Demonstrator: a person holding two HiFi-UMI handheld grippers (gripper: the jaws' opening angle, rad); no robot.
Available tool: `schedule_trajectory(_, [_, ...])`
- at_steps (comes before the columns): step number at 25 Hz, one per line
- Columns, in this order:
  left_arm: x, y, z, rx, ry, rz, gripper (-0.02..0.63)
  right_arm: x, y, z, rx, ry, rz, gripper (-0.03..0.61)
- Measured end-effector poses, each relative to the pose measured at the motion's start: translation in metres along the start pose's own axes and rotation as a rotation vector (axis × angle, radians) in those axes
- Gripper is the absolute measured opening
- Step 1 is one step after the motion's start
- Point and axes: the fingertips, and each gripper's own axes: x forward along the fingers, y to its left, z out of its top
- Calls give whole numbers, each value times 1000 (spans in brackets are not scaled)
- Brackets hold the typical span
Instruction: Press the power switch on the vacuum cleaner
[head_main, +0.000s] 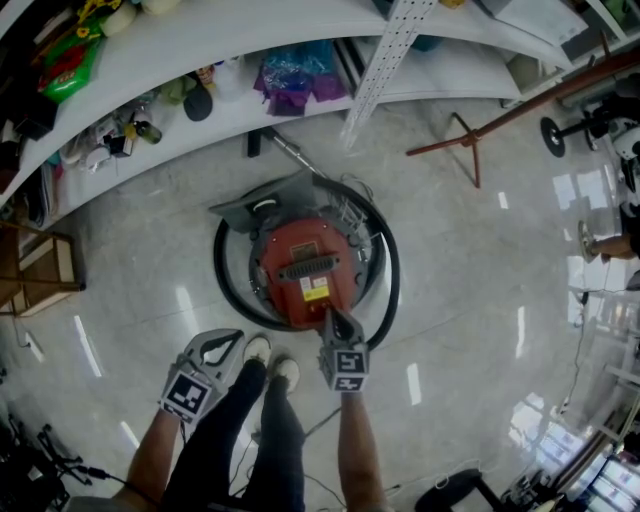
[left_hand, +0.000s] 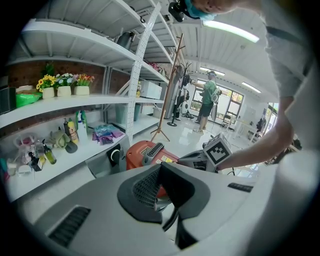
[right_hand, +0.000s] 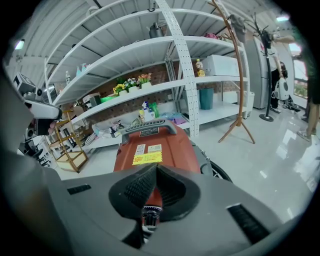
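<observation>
The red vacuum cleaner (head_main: 305, 270) stands on the pale floor just ahead of my feet, with a black handle on top and a yellow label. My right gripper (head_main: 330, 315) is shut and empty, its tip down at the vacuum's near edge. In the right gripper view the red body (right_hand: 155, 147) fills the space beyond the shut jaws (right_hand: 156, 168). A small round metal-rimmed part (right_hand: 150, 217) shows just under the pads. My left gripper (head_main: 238, 338) is shut, holds nothing and hangs to the left of the vacuum cleaner (left_hand: 142, 152).
A black hose (head_main: 392, 270) loops around the vacuum. White shelves (head_main: 200, 120) with bottles and bags run behind it. A wooden coat stand (head_main: 500, 120) is at the right and a wooden rack (head_main: 40, 270) at the left. Another person (left_hand: 207, 100) stands far off.
</observation>
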Motion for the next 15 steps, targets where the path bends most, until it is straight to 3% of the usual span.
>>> schedule_trajectory(15, [0,4,-6,-11,7,3,-6,2,0,0,-17,-2,-23,12])
